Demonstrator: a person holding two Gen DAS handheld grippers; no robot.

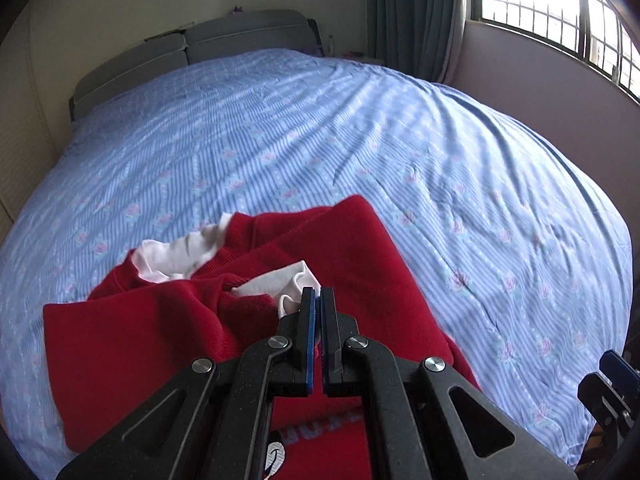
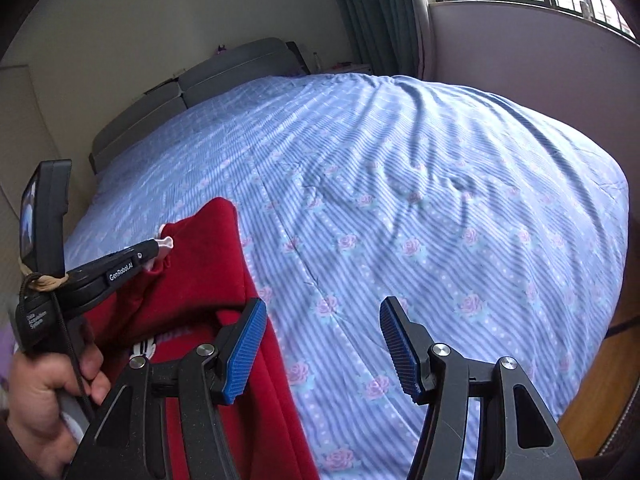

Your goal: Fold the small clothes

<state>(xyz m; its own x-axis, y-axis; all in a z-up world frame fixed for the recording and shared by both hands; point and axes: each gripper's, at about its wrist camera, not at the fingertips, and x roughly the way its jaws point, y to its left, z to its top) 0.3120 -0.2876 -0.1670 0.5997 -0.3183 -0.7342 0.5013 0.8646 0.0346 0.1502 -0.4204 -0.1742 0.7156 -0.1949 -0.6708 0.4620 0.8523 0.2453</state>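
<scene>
Left gripper (image 1: 318,294) pinches the red fleece sweatshirt's (image 1: 160,336) white lining at lower centre; right gripper (image 2: 324,344) gapes empty. Grab the red hem opposite, then lay flat.

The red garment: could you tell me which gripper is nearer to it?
Left. The left gripper is shut on the white lining at the red garment; the right gripper is open beside its edge, over the bedspread.
</scene>
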